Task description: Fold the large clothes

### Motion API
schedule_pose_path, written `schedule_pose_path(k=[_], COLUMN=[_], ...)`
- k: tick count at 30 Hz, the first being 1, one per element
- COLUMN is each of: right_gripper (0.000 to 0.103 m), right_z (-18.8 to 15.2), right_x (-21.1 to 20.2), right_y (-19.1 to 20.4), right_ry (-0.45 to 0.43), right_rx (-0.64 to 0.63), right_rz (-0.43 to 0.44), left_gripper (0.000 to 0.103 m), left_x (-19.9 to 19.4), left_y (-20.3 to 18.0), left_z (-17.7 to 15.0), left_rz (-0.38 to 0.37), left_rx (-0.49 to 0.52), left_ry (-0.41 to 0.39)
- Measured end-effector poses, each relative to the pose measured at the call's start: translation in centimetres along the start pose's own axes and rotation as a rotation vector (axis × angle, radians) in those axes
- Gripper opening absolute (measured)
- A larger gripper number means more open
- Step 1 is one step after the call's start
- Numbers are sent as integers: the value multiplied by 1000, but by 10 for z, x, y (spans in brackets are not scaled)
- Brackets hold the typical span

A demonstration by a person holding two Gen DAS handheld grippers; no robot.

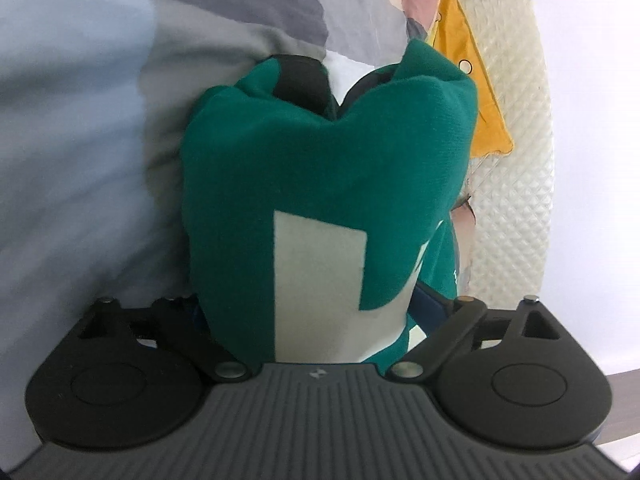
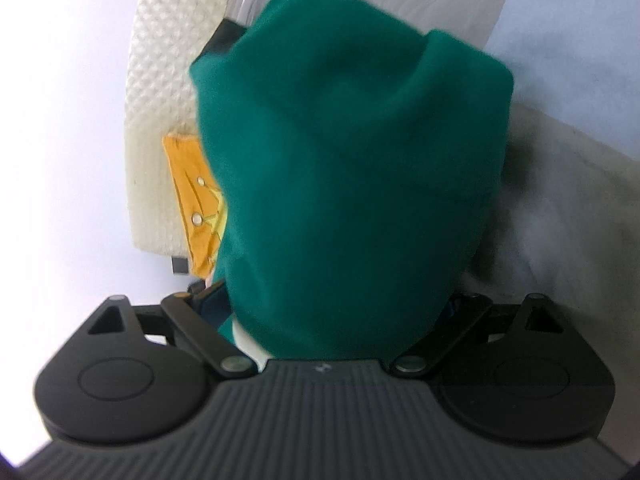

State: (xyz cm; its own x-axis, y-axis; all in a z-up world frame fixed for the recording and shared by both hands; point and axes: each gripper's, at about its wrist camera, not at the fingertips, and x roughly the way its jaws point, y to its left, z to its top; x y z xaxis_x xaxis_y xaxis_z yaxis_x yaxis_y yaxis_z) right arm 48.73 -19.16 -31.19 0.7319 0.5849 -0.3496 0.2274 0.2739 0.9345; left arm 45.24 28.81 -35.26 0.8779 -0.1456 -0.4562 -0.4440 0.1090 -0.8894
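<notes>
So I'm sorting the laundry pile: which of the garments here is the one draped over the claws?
The green garment. It hangs over both claws and fills both wrist views, with a pale patch on it; the yellow one lies behind by the quilted cream piece.

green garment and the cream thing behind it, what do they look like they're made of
Green garment: likely thick fleece or knit cotton, matte, fuzzy nap, soft rounded folds, with a pale flat patch. Cream item: probably quilted fabric, slight sheen, raised diamond pattern.

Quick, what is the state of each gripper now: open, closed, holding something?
Left gripper: fingers wide, green garment draped over them; a grip cannot be told.
Right gripper: fingers hidden under the green garment; cannot be told.
</notes>
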Motion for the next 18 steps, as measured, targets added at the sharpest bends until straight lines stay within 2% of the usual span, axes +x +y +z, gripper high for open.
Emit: schedule_pose_path(k=[5,8,12,15,18], right_gripper=[95,81,57,49,46], right_z=[-2,-1,1,-3,-5], right_x=[10,3,-5,-14,-25], right_y=[6,5,23,39,46], right_ry=[-5,0,-5,-7,-8], right_rx=[-16,-39,-118,-170,-177], right_rz=[-13,-8,-12,-2,18], left_gripper=[82,71,57,50,44], left_x=[-2,-8,-11,-18,-24], left_y=[-5,-9,-29,-34,-42], left_z=[2,5,4,8,8], left_rz=[16,17,36,40,44], left_rx=[34,71,159,178,201], left_ry=[-4,-18,-25,-16,-10])
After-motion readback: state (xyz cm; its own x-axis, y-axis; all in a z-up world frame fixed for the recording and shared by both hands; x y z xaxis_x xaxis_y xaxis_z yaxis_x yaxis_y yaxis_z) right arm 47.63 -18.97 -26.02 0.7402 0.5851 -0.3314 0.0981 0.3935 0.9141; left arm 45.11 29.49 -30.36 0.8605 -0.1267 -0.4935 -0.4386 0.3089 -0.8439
